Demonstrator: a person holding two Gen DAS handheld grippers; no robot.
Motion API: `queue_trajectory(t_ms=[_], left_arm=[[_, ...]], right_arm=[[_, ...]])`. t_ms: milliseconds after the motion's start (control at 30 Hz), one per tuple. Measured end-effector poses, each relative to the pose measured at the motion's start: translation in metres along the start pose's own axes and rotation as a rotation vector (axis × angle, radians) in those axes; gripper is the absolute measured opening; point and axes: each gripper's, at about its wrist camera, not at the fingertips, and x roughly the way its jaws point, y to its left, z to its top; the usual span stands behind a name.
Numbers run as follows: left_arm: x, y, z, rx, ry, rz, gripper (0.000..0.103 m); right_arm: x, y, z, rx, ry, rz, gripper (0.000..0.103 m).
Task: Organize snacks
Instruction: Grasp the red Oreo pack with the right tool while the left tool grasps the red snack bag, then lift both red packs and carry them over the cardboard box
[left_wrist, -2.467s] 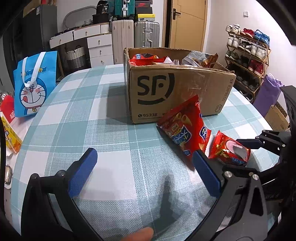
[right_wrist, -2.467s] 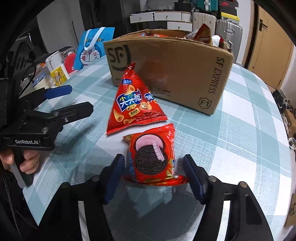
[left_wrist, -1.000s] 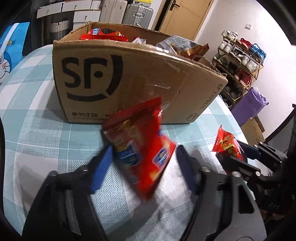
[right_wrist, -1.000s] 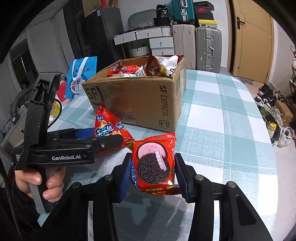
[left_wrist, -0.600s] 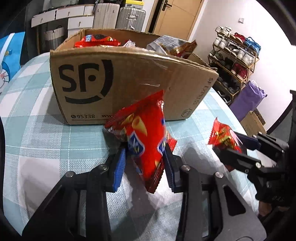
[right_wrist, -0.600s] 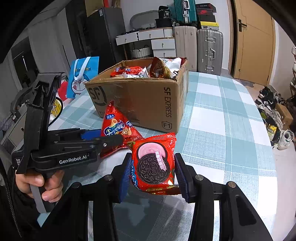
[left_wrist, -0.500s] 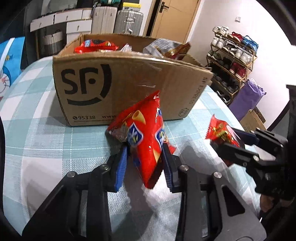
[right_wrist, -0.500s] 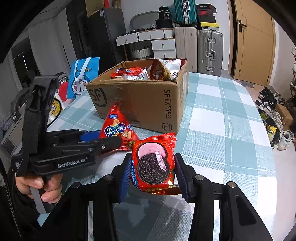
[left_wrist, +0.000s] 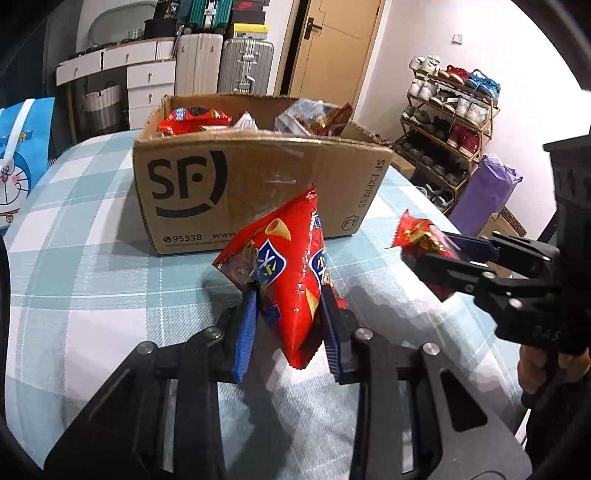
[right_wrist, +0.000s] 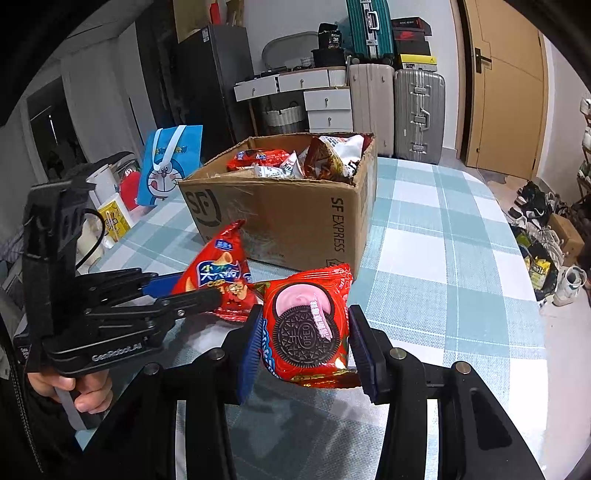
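Left tool (left_wrist: 289, 310) clamped on red chip bag (left_wrist: 288, 266), right tool (right_wrist: 303, 334) on Oreo packet (right_wrist: 308, 325), near cardboard box (left_wrist: 258, 192).

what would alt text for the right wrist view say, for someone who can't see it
The right gripper is shut on a red Oreo packet above a checked tablecloth. To its left, the left gripper holds a red chip bag before an open cardboard box of snacks.

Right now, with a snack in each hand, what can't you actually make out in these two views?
- Cardboard box bottom: hidden under the top packets, both views.
- Oreo packet in the left wrist view: mostly covered by the right tongs.
- Cone-snack bag back: faces away in both views.
- Yellow carton print: too small, right wrist view.
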Motion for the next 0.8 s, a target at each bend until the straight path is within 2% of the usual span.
queue_trajectory(t_ms=[367,800], left_arm=[[-0.061,0.002,0.005,-0.015,-0.093,-0.006,0.029],[-0.108,0.011,0.049,-0.016,-0.18,0.026,0.029]], right_arm=[[-0.013,0.008,0.005,-0.006,-0.053,0.023,0.045],[-0.036,0.011,0.042,0.023,-0.176,0.016,0.045]])
